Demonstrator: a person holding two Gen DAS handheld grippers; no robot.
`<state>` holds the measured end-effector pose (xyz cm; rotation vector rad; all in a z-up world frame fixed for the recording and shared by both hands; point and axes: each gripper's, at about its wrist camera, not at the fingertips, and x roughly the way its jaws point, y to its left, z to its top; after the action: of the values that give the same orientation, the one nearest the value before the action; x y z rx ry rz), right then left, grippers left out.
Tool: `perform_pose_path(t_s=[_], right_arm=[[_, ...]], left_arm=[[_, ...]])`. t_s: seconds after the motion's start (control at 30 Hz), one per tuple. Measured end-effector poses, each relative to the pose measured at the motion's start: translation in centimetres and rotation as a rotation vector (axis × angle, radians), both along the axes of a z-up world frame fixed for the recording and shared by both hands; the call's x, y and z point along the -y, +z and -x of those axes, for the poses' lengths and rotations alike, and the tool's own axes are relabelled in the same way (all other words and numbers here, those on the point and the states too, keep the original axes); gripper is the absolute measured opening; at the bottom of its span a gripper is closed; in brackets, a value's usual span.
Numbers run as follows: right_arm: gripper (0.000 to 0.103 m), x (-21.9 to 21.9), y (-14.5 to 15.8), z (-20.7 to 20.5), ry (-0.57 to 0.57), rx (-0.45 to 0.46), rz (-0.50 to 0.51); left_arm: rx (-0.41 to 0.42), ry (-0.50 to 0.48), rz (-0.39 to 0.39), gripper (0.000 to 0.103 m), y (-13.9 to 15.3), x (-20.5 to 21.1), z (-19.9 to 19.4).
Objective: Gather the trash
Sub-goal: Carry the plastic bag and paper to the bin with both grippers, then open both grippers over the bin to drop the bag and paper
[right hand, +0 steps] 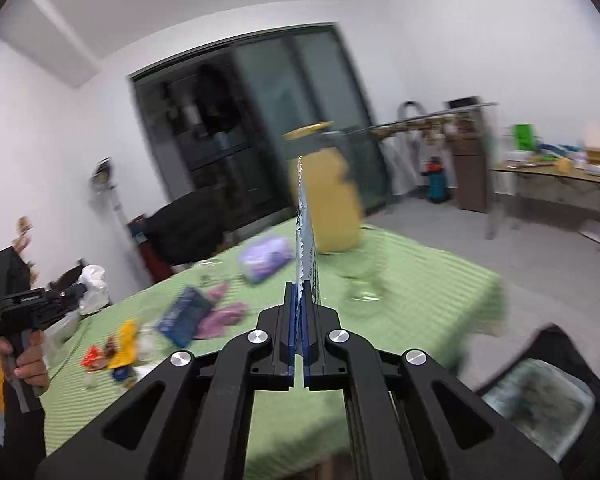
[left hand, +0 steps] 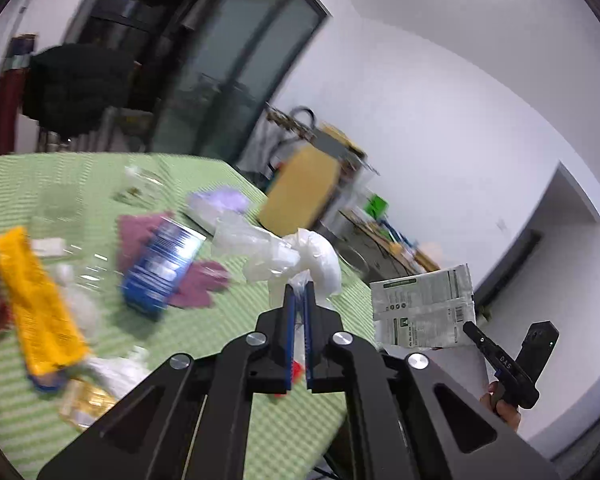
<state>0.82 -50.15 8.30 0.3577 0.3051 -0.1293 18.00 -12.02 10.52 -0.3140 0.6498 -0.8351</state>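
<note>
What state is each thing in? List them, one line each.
left gripper: shut on the white plastic bag, held above the table.
right gripper: shut on the silver packet, held upright, edge-on.
blue packet: lying flat on the green tablecloth.
yellow wrapper: lying on the tablecloth.
black bin: open, beside the table.

Two wrist fisheyes, close over the green table (left hand: 80, 184), each facing along its tongs, sharing its litter

Two tongs (left hand: 299, 290) (both clamped), one blue can (left hand: 162, 266), one yellow wrapper (left hand: 40, 304).
</note>
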Motion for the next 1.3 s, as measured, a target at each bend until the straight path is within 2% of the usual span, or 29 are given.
perform_pose_path(t_s=[0.23, 0.37, 0.63, 0.73, 0.87, 0.9, 0.93, 1.0, 1.3], right_arm=[[0.003, 6.6, -5.0, 7.3, -0.185, -0.091, -0.049], [0.003, 9.1, -8.3, 9.6, -0.241, -0.16, -0.092], [0.003, 14.4, -15.6, 10.2, -0.359, -0.291, -0.214], [0.003, 16.4, -17.6, 10.1, -0.383, -0.335, -0.261], [0.004, 18.8, -20.2, 10.1, -0.394, -0.335, -0.401], [0.007, 19.3, -21.1, 9.8, -0.407, -0.348, -0.445], [0.018, 19.7, -21.8, 9.5, -0.397, -0.358, -0.49], [0.026, 20.0, -22.5, 9.2, -0.369, -0.367, -0.548], [0.027, 19.9, -21.1, 11.7, -0.34, -0.328, -0.498]], left_arm=[[-0.03, -0.198, -0.11, 0.001, -2.9, 12.0, 3.4], [-0.044, -0.308, -0.178, 0.001, -4.8, 18.7, 5.9], [-0.073, -0.497, -0.337, 0.001, -9.4, 30.7, 9.7], [-0.028, -0.529, -0.44, 0.001, -11.7, 34.4, 11.6], [-0.077, -0.572, -0.503, 0.001, -14.8, 38.3, 12.6], [-0.097, -0.583, -0.517, 0.001, -15.5, 39.2, 12.8], [-0.113, -0.594, -0.531, 0.001, -16.3, 40.0, 12.9], [-0.122, -0.605, -0.559, 0.001, -17.2, 41.0, 13.1], [-0.185, -0.664, -0.633, 0.001, -21.6, 45.8, 14.0]])
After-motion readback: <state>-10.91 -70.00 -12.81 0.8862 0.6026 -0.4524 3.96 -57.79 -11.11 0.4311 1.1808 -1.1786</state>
